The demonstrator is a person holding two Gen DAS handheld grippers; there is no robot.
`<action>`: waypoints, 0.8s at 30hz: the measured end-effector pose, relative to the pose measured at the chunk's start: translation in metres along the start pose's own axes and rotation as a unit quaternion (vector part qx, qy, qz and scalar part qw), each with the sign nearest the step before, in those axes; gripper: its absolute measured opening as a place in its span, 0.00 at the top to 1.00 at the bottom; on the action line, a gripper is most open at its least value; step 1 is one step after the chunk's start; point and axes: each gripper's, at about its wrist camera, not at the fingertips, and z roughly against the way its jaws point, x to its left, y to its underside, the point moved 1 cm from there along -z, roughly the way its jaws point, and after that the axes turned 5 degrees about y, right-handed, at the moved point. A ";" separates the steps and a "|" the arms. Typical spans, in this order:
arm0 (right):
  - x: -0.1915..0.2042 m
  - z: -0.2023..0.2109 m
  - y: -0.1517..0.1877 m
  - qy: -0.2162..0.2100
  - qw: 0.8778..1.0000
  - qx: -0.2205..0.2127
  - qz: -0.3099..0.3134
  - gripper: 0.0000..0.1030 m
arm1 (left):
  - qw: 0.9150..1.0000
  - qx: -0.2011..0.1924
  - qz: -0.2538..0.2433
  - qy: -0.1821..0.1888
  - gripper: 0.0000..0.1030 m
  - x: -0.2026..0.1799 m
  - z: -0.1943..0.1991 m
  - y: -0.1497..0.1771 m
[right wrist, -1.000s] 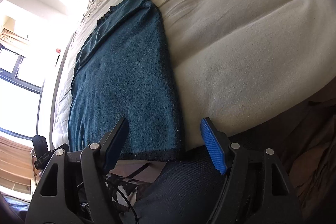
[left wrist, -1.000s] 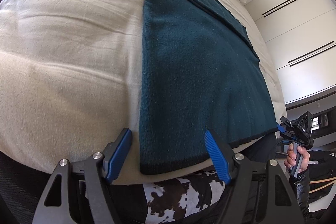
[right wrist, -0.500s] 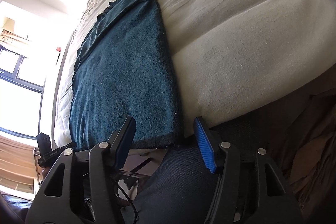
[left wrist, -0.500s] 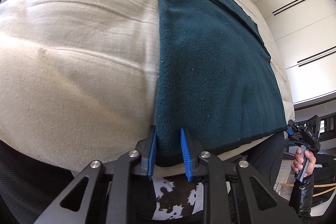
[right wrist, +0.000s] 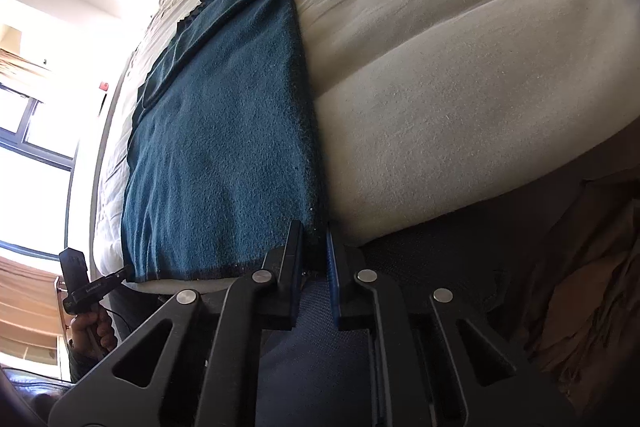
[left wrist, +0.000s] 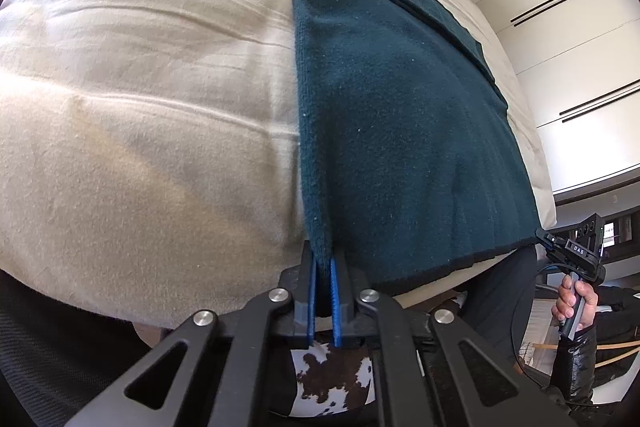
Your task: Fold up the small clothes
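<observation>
Both pairs of jaws, wide apart a second ago, are now clamped on the near hem corners of the teal garment (left wrist: 400,115), so the grasp is done and a fold away from the person can be started (judgement). The left gripper (left wrist: 323,267) is closed to a sliver, its blue pads pinching the garment's left corner. The right gripper (right wrist: 314,247) is likewise nearly shut on the right corner. The garment is laid flat on the beige bed (left wrist: 140,87), hem at the near edge. Neither hand has been shifted.
</observation>
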 end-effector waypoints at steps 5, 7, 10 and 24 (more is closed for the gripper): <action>0.015 0.004 0.001 -0.006 1.000 -0.001 0.024 0.92 | 0.998 -0.027 0.014 0.054 0.93 0.002 0.017 -0.004; 0.022 0.006 0.000 -0.013 0.999 -0.003 0.031 0.92 | 0.995 -0.041 0.022 0.087 0.93 0.002 0.024 -0.006; 0.031 0.009 -0.004 -0.034 0.999 -0.008 0.034 0.92 | 0.989 -0.060 0.030 0.131 0.94 0.001 0.035 -0.012; 0.083 0.032 -0.083 -0.129 0.987 -0.094 0.017 0.92 | 0.963 -0.141 0.065 0.221 0.93 -0.007 0.068 -0.084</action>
